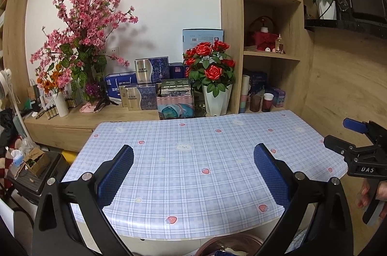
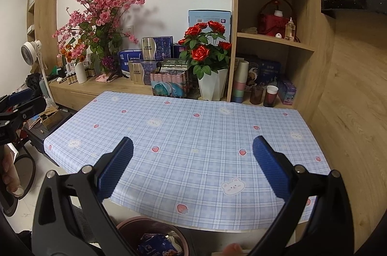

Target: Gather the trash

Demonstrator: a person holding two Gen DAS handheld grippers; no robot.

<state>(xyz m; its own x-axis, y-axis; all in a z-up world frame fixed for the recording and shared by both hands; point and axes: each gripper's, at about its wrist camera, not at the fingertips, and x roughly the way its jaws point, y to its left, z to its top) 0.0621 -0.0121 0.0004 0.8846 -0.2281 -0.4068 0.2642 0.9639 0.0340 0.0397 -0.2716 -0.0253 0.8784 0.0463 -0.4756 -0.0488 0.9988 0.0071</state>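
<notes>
Trash (image 2: 157,245), blue wrappers and crumpled white paper, lies inside the brown bin (image 2: 128,227) at 6 o'clock in your right wrist view, tucked under the near edge of the table (image 2: 193,135). In the left wrist view only the bin's rim shows, at 6 o'clock. Your left gripper (image 1: 193,173) and right gripper (image 2: 193,170) both hang above the checked tablecloth with fingers spread wide, holding nothing. A pot of red roses (image 2: 205,50) stands at 12 o'clock behind the table.
</notes>
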